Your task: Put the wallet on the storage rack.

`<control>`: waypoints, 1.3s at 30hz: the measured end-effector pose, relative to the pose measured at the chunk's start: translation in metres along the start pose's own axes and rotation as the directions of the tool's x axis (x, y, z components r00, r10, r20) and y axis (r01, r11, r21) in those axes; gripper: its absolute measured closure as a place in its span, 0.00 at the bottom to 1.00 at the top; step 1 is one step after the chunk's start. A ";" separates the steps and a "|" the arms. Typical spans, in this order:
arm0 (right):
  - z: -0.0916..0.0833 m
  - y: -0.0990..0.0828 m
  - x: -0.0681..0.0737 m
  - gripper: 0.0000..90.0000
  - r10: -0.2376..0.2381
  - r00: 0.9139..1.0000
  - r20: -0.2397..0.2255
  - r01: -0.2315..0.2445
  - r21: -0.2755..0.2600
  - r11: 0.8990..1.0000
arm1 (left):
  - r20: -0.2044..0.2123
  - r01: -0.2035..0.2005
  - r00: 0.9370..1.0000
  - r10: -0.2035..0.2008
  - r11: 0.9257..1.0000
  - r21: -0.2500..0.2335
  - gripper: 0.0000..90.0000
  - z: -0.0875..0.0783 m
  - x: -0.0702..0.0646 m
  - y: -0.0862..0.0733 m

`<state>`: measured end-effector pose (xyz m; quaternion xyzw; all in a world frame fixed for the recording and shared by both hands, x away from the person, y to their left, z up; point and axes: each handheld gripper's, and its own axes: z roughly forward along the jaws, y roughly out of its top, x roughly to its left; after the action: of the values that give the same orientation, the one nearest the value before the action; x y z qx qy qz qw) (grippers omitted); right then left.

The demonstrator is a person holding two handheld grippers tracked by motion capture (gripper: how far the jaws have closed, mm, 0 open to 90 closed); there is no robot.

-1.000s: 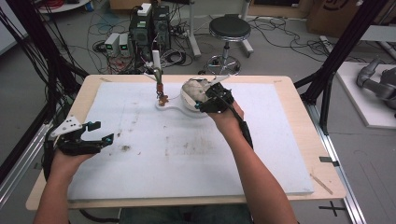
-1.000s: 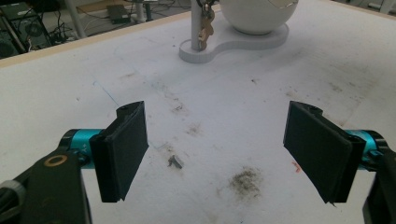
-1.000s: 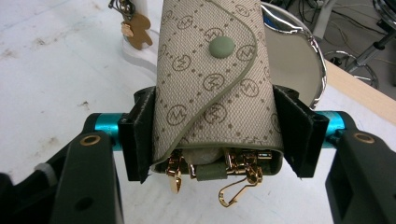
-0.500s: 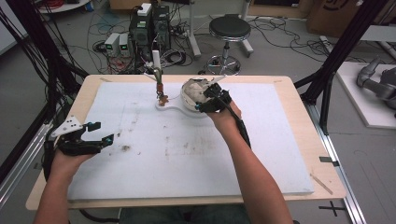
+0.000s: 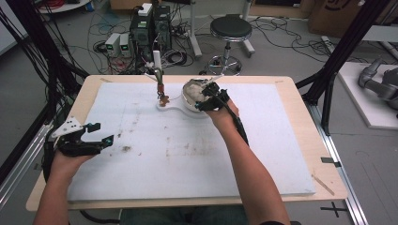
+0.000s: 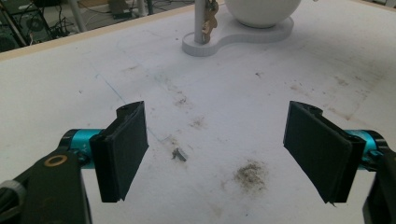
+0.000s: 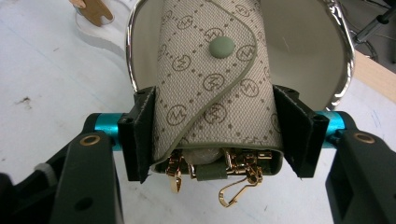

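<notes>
1. Seen close in the right gripper view: right gripper clamped on a key pouch of beige monogram fabric with green edging, one black pad pressed on each long side.
2. Just under the pads in that view: gold clasps hanging from the pouch's open near end; a round green snap on the flap farther up, beyond the jaws.
3. Beyond the pads: pouch's far end reaching into a white bowl with a shiny metal rim, the bowl directly ahead of the gripper.
4. From the high view, less detail: right gripper at the bowl, the pouch a pale patch at its tip, monogram and clasps too small to read.
5. Seen in the left gripper view: left gripper with jaws spread wide, nothing between the pads, bare stained white table cover beneath.
6. Far ahead of those open jaws: a white stand base carrying a post with a small brown figure and the bowl's round underside.
7. From the high view: left gripper near the table's left edge, well apart from bowl and pouch, the stand's post just left of the bowl.
</notes>
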<state>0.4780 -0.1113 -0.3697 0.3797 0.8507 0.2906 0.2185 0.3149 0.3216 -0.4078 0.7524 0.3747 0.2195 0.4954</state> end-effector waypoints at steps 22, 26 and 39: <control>0.001 0.007 -0.003 0.30 -0.007 0.998 0.058 0.009 -0.033 0.999 | 0.000 0.002 1.000 -0.002 1.000 0.004 0.24 0.000 0.000 -0.001; -0.014 0.005 -0.005 0.26 0.001 0.999 0.047 0.002 -0.055 0.999 | 0.003 0.001 1.000 -0.001 1.000 0.003 0.24 0.001 -0.001 0.000; -0.052 -0.007 -0.005 0.24 -0.022 1.000 -0.012 0.020 -0.115 0.993 | 0.032 -0.020 0.999 0.020 1.000 -0.023 0.24 0.003 -0.008 0.004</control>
<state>0.4466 -0.1366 -0.3353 0.3556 0.8378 0.3393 0.2377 0.3137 0.3127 -0.4047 0.7538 0.3567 0.2167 0.5076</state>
